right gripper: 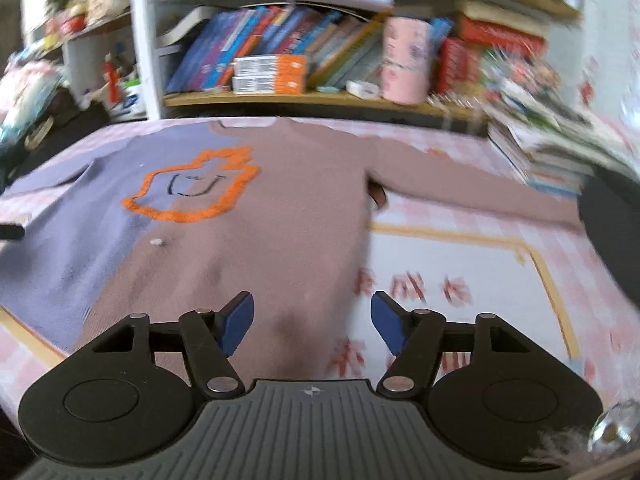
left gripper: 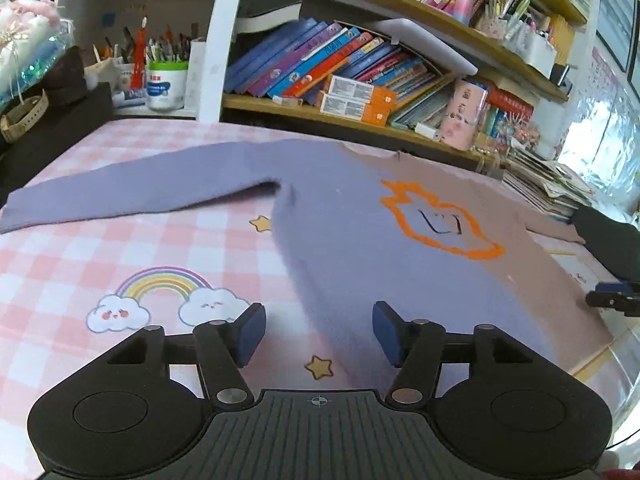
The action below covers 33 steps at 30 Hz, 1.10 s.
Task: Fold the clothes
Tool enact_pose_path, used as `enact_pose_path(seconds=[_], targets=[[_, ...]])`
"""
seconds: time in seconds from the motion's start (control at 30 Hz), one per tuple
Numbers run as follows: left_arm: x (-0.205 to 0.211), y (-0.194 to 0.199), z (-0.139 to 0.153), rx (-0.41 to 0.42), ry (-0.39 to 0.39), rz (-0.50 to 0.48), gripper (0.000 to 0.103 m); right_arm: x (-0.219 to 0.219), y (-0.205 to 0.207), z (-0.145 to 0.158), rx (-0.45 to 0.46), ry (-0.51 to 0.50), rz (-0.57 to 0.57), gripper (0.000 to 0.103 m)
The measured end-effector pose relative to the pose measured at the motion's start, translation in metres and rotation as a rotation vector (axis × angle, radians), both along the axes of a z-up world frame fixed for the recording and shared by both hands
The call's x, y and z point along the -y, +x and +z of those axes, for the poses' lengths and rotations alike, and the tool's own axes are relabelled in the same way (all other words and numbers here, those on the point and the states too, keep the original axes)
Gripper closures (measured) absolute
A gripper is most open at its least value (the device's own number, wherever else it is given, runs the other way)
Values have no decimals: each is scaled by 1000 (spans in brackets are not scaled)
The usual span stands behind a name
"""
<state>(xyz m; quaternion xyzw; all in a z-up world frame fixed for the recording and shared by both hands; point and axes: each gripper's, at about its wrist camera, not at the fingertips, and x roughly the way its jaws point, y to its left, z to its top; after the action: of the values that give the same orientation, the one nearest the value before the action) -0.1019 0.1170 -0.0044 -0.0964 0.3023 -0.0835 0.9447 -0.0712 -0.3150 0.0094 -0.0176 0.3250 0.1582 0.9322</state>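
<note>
The sweater [left gripper: 360, 240], half lilac and half dusty pink with an orange outlined motif [right gripper: 192, 188], is lying flat, front up, on the checked pink table cover [left gripper: 80, 248], both sleeves spread outward. The left gripper [left gripper: 319, 332] is hovering with its jaws standing wide over the lilac hem edge, gripping nothing. The right gripper [right gripper: 312, 322] is likewise standing wide and empty over the pink hem. Behind, a white jar [left gripper: 166, 84] is holding pens and brushes, and the shelf [left gripper: 300, 110] is carrying leaning books [left gripper: 320, 60].
</note>
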Motion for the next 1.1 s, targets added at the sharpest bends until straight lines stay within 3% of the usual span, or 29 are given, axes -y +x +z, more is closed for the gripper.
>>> enact_pose_path(seconds=[0.23, 0.27, 0.37, 0.4, 0.47, 0.63, 0.83, 1.1], targets=[[2, 0, -4, -34, -3, -2, 60, -3, -9, -11, -43, -2, -14, 61], [2, 1, -4, -39, -7, 3, 65, -3, -9, -12, -46, 10, -11, 64], [0, 5, -5, -67, -32, 5, 95, -3, -7, -13, -45, 30, -3, 80], [2, 7, -5, -67, -27, 1, 98, -4, -5, -13, -44, 34, -1, 88], [5, 13, -4, -63, 11, -16, 98, -6, -1, -13, -41, 43, 2, 92], [-1, 22, -4, -71, 9, -8, 98, -16, 9, -12, -33, 26, 0, 92], [-8, 21, -5, -81, -18, -1, 97, -16, -7, -12, -33, 23, 23, 93], [-5, 6, 7, -76, -6, 2, 91, -12, -5, -10, -25, 61, 10, 87]])
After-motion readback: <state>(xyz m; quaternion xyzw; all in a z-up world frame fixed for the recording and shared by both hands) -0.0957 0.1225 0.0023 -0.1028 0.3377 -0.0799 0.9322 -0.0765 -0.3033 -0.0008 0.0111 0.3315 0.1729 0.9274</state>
